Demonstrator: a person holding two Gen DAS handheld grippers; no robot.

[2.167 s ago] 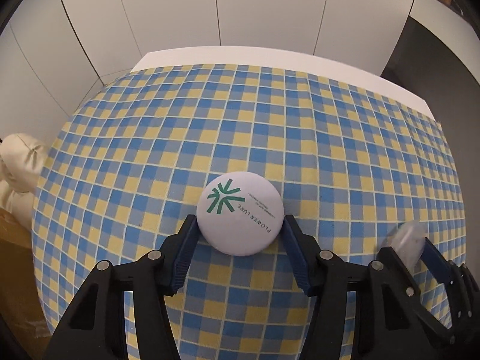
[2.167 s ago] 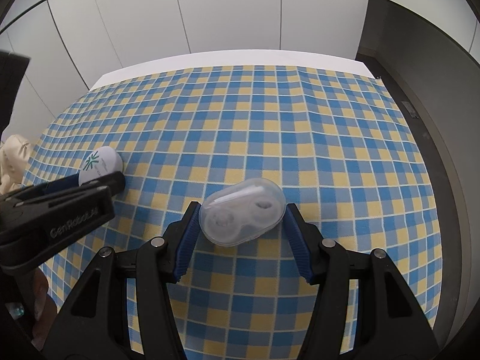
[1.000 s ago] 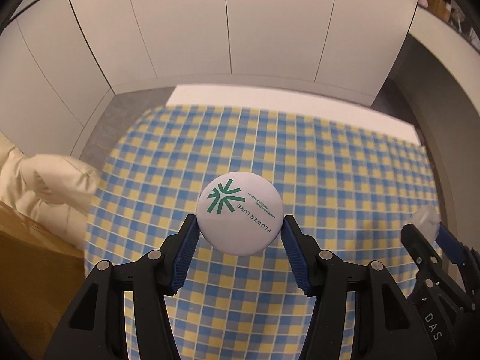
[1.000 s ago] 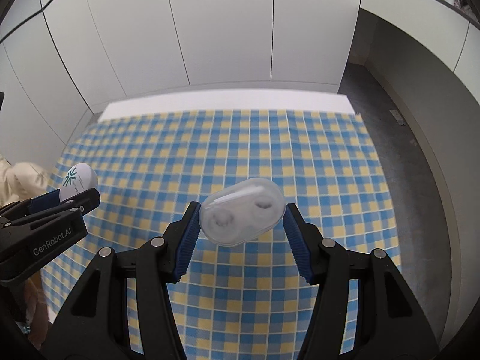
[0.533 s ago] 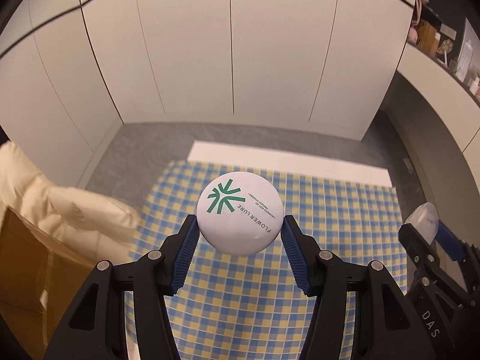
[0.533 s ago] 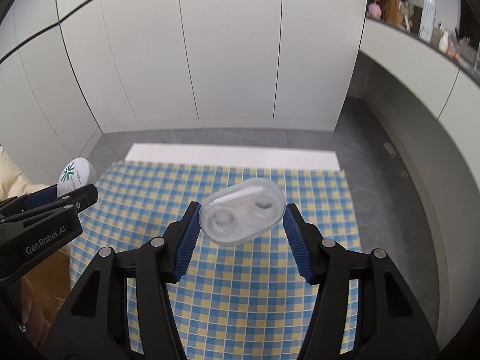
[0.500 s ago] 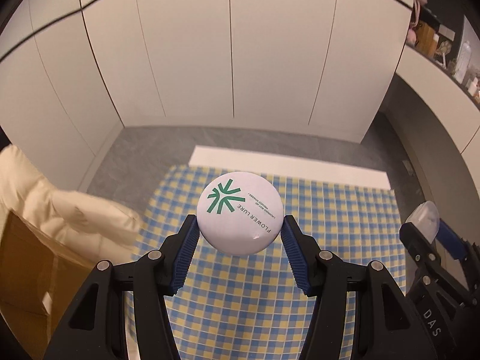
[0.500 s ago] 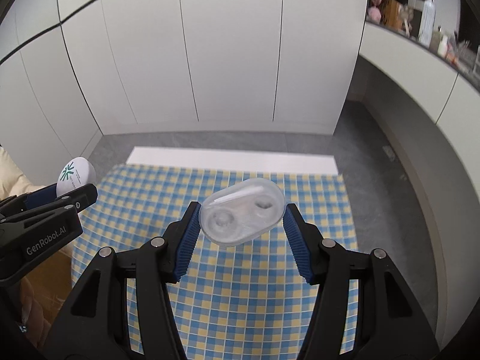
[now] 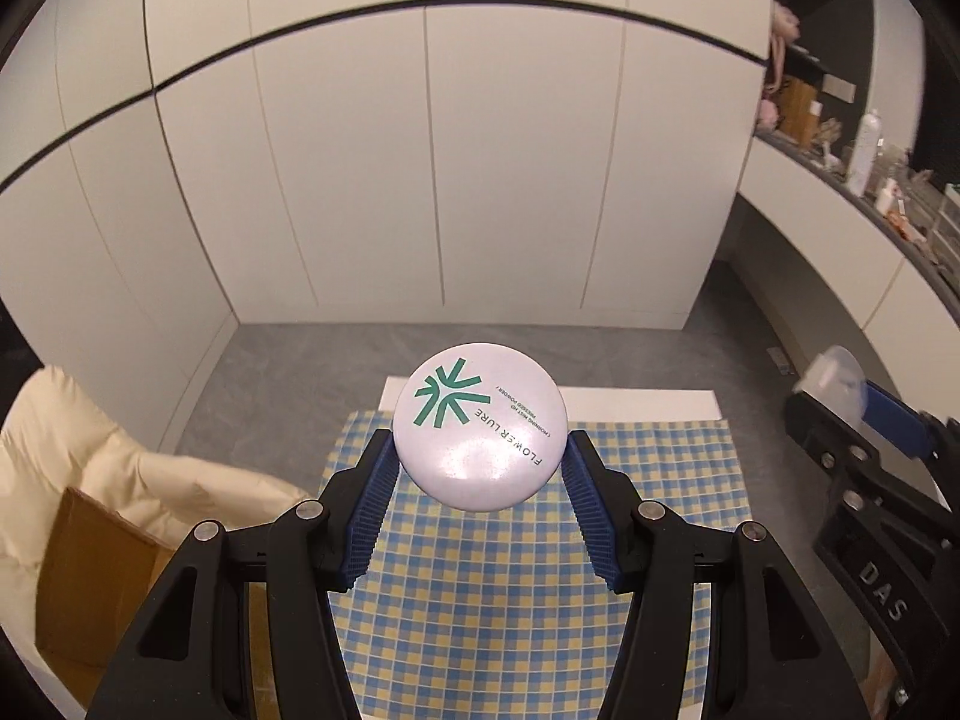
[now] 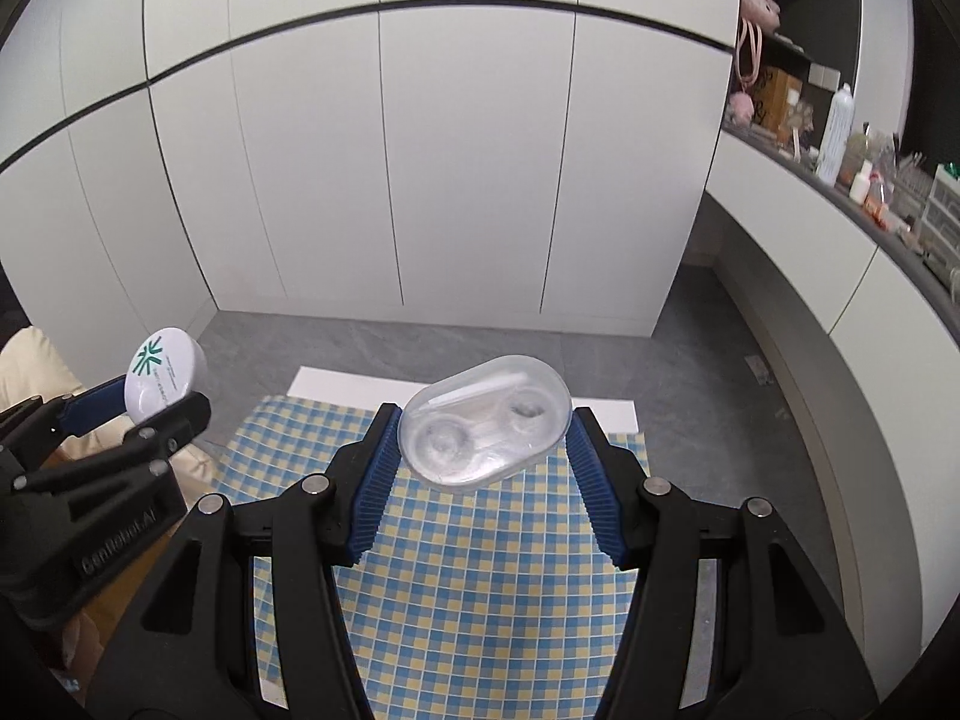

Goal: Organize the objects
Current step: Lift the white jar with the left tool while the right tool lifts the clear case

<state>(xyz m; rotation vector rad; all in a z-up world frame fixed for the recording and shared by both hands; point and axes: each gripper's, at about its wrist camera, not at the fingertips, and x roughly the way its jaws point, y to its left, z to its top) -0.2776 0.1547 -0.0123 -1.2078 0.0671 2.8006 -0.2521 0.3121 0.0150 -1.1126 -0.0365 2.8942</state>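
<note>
Currently, the left tongs (image 9: 480, 468) are gripping the white round compact (image 9: 480, 425) by its rim, and the right tongs (image 10: 483, 447) are clamping the clear oval case (image 10: 485, 422) at 3 and 9 o'clock, both raised well above the checked worktop (image 10: 480, 588), presumably for carrying.

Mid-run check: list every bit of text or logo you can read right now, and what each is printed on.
"FLOWER LURE", beside a green branching logo: white round compact, lid.
Smaller lines next to it, roughly "MORNING MIST HD PRESSED POWDER": only partly legible.
"DAS": side of the right gripper.
"GenRobot.AI", blurred: side of the left gripper.
Clear plastic case: none.
Shelf bottles: too small.
</note>
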